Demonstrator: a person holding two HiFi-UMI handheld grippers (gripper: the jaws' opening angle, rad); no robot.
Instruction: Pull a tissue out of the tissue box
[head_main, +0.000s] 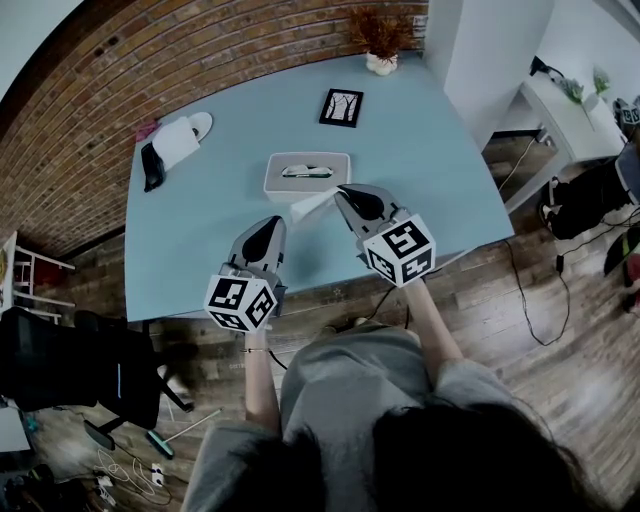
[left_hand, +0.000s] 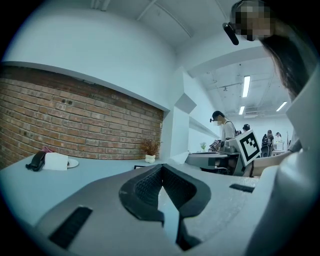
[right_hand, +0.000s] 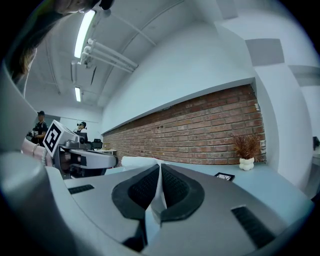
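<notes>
Tissue (head_main: 311, 207) between jaws of right gripper (head_main: 347, 194)

Place: I read this as a shared office or lab workroom, not a home.
Walls: a long red brick wall (head_main: 60, 120) below plain white plaster, and a square white pillar (head_main: 490, 50).
Ceiling: bare white, with long strip lights (left_hand: 245, 86).
Floor: dark wooden plank floor (head_main: 560, 380).
Furniture: a pale blue rectangular surface (head_main: 440, 170); a black office chair (head_main: 50, 370) beside it.
Company: other people (left_hand: 227, 129) stand at work stations further back in the room.
</notes>
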